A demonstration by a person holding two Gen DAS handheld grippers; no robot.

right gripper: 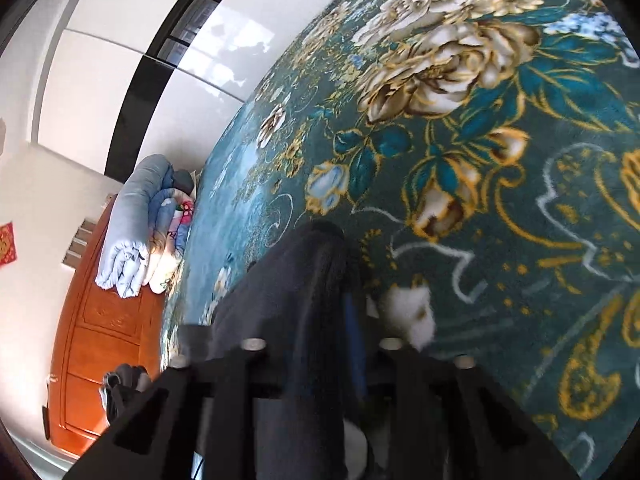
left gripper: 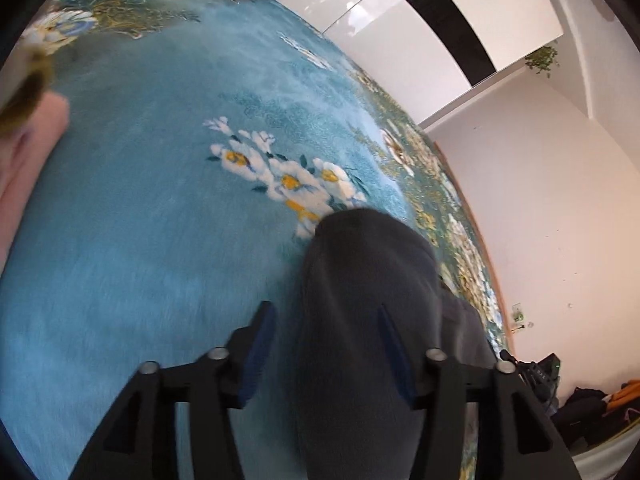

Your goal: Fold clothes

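A dark grey garment (left gripper: 360, 320) hangs above the teal floral bed cover (left gripper: 152, 220). In the left wrist view my left gripper (left gripper: 326, 316) stands wide, and the cloth drapes between the blue pads (left gripper: 260, 356) and over the right one. In the right wrist view the same garment (right gripper: 288, 320) covers the left finger of my right gripper (right gripper: 320, 312). One blue pad (right gripper: 356, 344) shows pressed against the cloth. The right gripper's jaws look closed on the fabric.
A pink cloth (left gripper: 28, 152) lies at the left edge of the bed. Folded quilts (right gripper: 132, 236) are stacked at the head of the bed by an orange wooden headboard (right gripper: 92, 344). White wardrobe doors (left gripper: 400, 12) stand behind. Dark bags (left gripper: 580, 400) lie on the floor.
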